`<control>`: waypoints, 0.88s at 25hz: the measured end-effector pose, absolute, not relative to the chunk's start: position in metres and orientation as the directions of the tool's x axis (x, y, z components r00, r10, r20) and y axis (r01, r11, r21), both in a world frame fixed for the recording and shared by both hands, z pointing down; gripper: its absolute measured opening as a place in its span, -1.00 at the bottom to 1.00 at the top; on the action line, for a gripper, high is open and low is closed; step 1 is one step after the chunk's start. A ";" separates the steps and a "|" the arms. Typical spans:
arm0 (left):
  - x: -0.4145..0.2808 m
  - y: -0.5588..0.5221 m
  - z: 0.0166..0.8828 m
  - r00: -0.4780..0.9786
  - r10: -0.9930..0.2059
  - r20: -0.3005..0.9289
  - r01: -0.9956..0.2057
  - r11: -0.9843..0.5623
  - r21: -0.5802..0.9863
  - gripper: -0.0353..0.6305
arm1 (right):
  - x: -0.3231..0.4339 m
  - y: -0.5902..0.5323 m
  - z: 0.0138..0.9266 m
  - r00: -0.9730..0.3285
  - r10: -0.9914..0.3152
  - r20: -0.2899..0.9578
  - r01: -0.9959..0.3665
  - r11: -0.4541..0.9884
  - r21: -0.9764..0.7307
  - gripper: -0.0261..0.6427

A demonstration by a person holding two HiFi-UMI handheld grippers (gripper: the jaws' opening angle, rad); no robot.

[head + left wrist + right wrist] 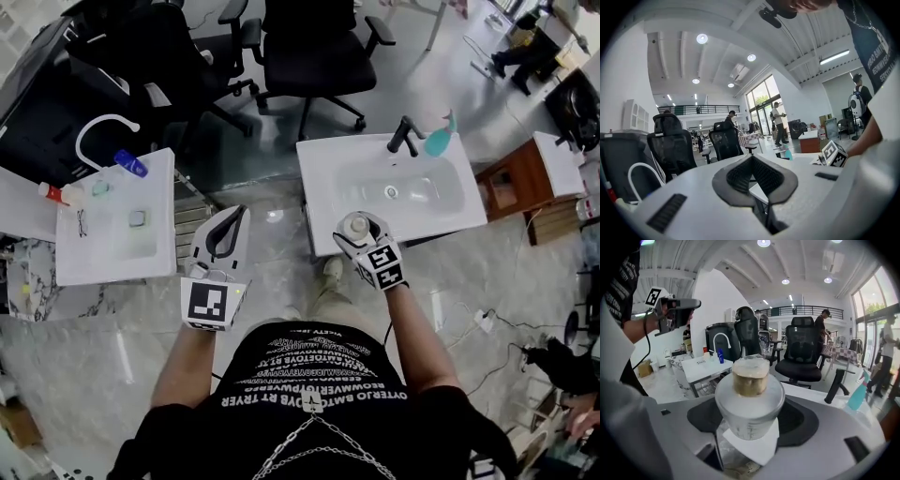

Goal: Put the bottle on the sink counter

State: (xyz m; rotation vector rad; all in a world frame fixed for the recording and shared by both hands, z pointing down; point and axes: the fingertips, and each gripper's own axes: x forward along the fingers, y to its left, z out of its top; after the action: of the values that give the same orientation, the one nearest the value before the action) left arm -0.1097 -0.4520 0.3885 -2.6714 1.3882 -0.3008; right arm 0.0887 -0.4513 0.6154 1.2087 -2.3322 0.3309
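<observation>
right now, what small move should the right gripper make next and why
Probably ease the right gripper forward over the white sink counter and lower it there. Its fingers are shut on the pale grey round bottle with a tan cap, which hangs at the counter's front edge, not yet set down.

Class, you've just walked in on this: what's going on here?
A person holds a gripper in each hand. The right gripper is shut on a pale bottle with a tan cap, held upright at the front edge of the white sink counter. Whether the bottle touches the counter is unclear. The left gripper is shut and empty, off to the counter's left over the floor.
</observation>
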 end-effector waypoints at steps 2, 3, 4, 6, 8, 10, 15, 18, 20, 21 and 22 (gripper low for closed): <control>-0.106 -0.466 0.389 0.541 -0.832 0.122 -0.808 -0.554 -0.199 -0.88 | 0.090 -0.461 0.636 -0.502 -0.673 0.543 -0.802 0.597 -0.001 0.06; -0.104 -0.473 0.389 0.532 -0.838 0.120 -0.814 -0.546 -0.201 -0.88 | 0.090 -0.465 0.646 -0.507 -0.660 0.554 -0.797 0.605 -0.009 0.06; -0.101 -0.478 0.388 0.526 -0.842 0.117 -0.817 -0.539 -0.204 -0.88 | 0.091 -0.467 0.656 -0.513 -0.645 0.566 -0.790 0.613 -0.017 0.06; -0.094 -0.490 0.387 0.520 -0.847 0.109 -0.820 -0.531 -0.215 -0.88 | 0.092 -0.473 0.674 -0.523 -0.613 0.592 -0.775 0.631 -0.030 0.06; -0.089 -0.503 0.389 0.507 -0.855 0.111 -0.828 -0.519 -0.214 -0.88 | 0.091 -0.478 0.691 -0.536 -0.582 0.612 -0.756 0.654 -0.040 0.06; -0.085 -0.517 0.394 0.490 -0.863 0.120 -0.840 -0.505 -0.200 -0.88 | 0.087 -0.482 0.710 -0.555 -0.548 0.626 -0.730 0.682 -0.050 0.06; -0.067 -0.542 0.414 0.472 -0.866 0.164 -0.845 -0.497 -0.199 -0.88 | 0.079 -0.483 0.748 -0.597 -0.471 0.650 -0.666 0.743 -0.073 0.06; -0.061 -0.552 0.428 0.460 -0.866 0.195 -0.848 -0.494 -0.194 -0.88 | 0.076 -0.488 0.763 -0.613 -0.452 0.648 -0.643 0.762 -0.076 0.06; -0.058 -0.556 0.435 0.457 -0.864 0.211 -0.844 -0.496 -0.202 -0.88 | 0.074 -0.491 0.770 -0.617 -0.439 0.653 -0.628 0.775 -0.072 0.06; -0.057 -0.558 0.438 0.456 -0.863 0.219 -0.841 -0.498 -0.209 -0.88 | 0.072 -0.491 0.772 -0.620 -0.431 0.656 -0.621 0.781 -0.073 0.06; -0.056 -0.560 0.441 0.454 -0.862 0.227 -0.840 -0.499 -0.213 -0.88 | 0.071 -0.491 0.773 -0.623 -0.424 0.657 -0.614 0.786 -0.075 0.06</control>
State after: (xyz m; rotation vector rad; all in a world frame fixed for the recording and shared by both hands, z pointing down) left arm -0.0561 -0.5596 0.4407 -2.6187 1.5351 -0.4715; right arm 0.0710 -0.4912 0.7731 0.7674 -2.3345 0.3885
